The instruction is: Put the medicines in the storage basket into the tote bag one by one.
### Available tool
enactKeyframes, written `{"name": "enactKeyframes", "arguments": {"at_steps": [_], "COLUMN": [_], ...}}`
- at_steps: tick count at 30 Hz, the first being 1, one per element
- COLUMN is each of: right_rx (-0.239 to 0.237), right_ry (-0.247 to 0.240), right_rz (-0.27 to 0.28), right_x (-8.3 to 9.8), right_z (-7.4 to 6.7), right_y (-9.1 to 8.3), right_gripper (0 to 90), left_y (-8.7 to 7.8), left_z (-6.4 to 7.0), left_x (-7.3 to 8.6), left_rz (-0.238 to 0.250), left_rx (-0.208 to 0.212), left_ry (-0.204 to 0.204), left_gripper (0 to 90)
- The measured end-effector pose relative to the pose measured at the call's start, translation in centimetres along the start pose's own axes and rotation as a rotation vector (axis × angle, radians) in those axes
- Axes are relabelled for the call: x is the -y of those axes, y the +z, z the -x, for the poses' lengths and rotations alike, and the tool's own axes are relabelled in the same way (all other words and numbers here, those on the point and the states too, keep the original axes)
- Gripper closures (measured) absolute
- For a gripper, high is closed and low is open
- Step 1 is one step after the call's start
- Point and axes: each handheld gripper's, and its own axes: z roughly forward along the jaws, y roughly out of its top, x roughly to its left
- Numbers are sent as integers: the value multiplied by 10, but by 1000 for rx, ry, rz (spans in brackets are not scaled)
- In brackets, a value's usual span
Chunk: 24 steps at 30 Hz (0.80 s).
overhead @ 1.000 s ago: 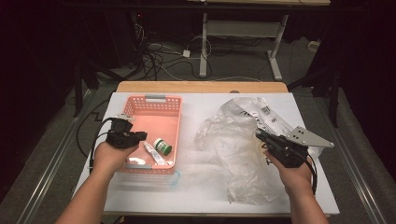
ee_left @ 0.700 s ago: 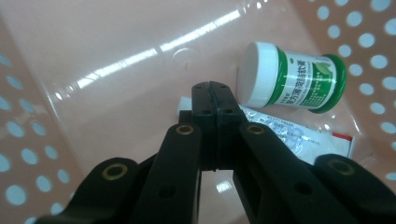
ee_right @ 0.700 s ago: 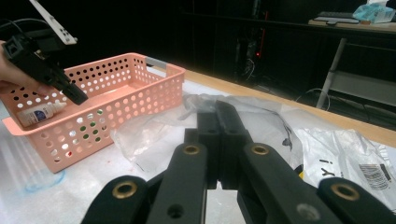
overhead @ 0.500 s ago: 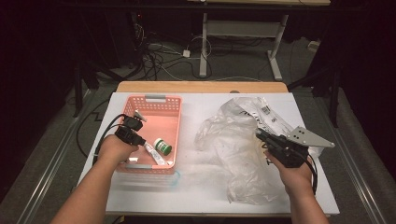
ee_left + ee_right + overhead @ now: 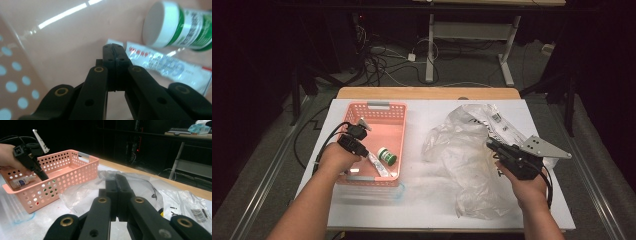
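The left gripper (image 5: 115, 53), jaws together and empty, is being held inside the pink basket (image 5: 381, 111) beside the tube (image 5: 165, 66) and green-labelled jar (image 5: 180, 25); the plastic bag (image 5: 467, 165) is being steadied by the closed right gripper (image 5: 494, 146), seemingly for unpacking.

This looks like a lab or recording workspace. A white-topped counter (image 5: 432, 200) stands in a dark, black-curtained room. Behind the counter, loose cables (image 5: 387, 60) sprawl over the grey floor (image 5: 557, 110), and beyond them stands a height-adjustable desk frame (image 5: 472, 35) on metal legs. Rails run alongside the counter.
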Motion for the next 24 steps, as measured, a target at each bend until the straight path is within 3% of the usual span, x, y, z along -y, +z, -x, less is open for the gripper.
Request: {"name": "enactKeyframes", "arguments": {"at_steps": [12, 16, 19, 22, 24], "right_rx": [1, 0, 1, 3, 2], "right_ry": [3, -1, 3, 4, 5], "right_rz": [-3, -2, -3, -5, -5], "right_x": [1, 1, 2, 2, 2], "right_z": [2, 2, 3, 2, 2], "right_y": [-1, -1, -1, -1, -1], "right_gripper": [900, 900, 900, 900, 900], "left_y": [15, 17, 9, -3, -9], "left_z": [9, 12, 12, 15, 22], "left_x": [-26, -26, -22, -13, -7], "left_rz": [33, 44, 64, 101, 117], "left_rx": [-15, -34, -49, -15, 15], "left_ry": [20, 30, 43, 65, 107], "left_gripper": [881, 881, 881, 882, 882]}}
